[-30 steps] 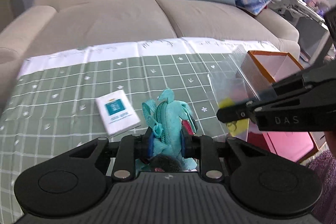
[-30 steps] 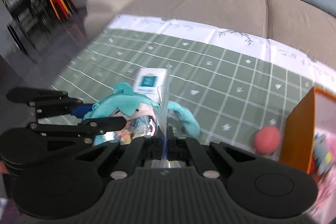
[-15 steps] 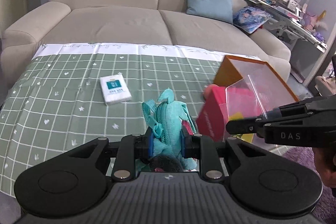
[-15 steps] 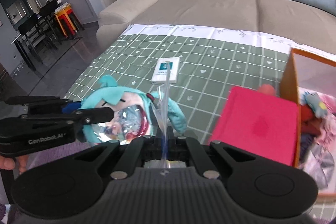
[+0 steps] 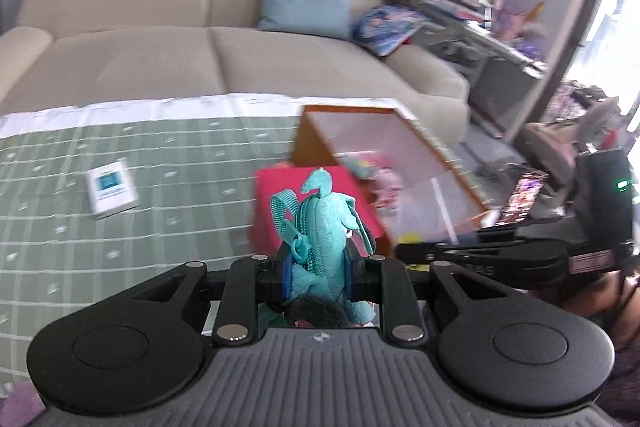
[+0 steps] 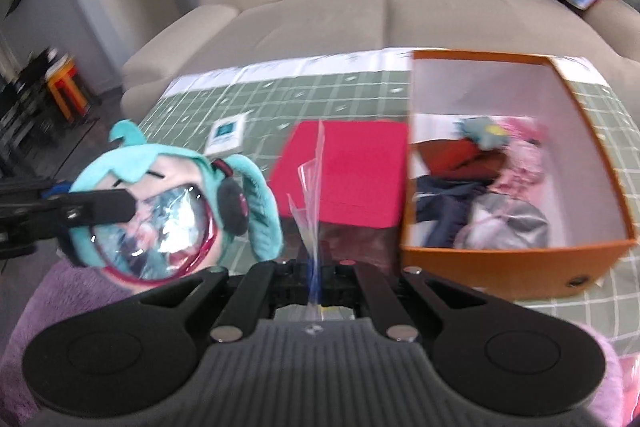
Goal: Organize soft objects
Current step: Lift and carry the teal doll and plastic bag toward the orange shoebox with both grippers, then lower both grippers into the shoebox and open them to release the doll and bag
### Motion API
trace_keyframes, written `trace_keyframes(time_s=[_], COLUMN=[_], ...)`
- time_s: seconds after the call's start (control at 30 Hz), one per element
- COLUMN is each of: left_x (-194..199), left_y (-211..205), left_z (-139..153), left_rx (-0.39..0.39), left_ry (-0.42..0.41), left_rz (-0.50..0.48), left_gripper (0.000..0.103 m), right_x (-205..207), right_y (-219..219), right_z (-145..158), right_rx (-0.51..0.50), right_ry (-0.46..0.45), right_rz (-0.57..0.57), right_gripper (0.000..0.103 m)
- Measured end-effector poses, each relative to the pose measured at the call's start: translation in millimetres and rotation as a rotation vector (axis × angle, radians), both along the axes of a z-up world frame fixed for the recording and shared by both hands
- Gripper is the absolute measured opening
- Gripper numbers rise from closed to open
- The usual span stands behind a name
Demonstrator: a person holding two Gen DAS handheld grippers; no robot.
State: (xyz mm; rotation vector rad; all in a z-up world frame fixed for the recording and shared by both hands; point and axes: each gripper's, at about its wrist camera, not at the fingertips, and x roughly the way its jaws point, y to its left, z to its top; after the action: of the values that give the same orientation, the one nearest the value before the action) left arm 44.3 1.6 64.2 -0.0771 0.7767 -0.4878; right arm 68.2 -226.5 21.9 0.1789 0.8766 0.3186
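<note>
Clamped together, the left gripper (image 5: pixel 316 267) pinches a teal plush pouch (image 5: pixel 320 223) above the near table edge, left of the orange box (image 5: pixel 312 143). From the right wrist, the right gripper (image 6: pixel 314 269) squeezes a clear plastic bag (image 6: pixel 312 187) (edge-on), with clothes (image 6: pixel 480 187) filling the box.

The orange box (image 6: pixel 520 263) stands open-topped on the table (image 6: pixel 360 95) with clothes heaped on its floor and bare room above them, a red box (image 6: pixel 348 175) touches its left wall, and green cloth lies open left around a small white packet (image 6: pixel 227 136).
</note>
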Motion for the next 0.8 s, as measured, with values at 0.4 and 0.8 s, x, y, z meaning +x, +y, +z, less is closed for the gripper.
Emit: trace_keyframes(time_s=[0.4, 0.8], left_x=[31.7, 79.1], left_y=[-92.9, -174.4], left_z=[20.8, 22.6], left_rx=[0.031, 0.092], left_ry=[-0.078, -0.114], left_rz=[-0.179, -0.265], left_gripper=[0.026, 0.026], right_x=[2.7, 47.5], right_y=[-81.8, -150.3], right_z=[16.3, 16.1], right_rx=[-0.013, -0.041], right_ry=[-0.128, -0.152], right_rz=[-0.193, -0.300], right_gripper=[0.000, 0.002])
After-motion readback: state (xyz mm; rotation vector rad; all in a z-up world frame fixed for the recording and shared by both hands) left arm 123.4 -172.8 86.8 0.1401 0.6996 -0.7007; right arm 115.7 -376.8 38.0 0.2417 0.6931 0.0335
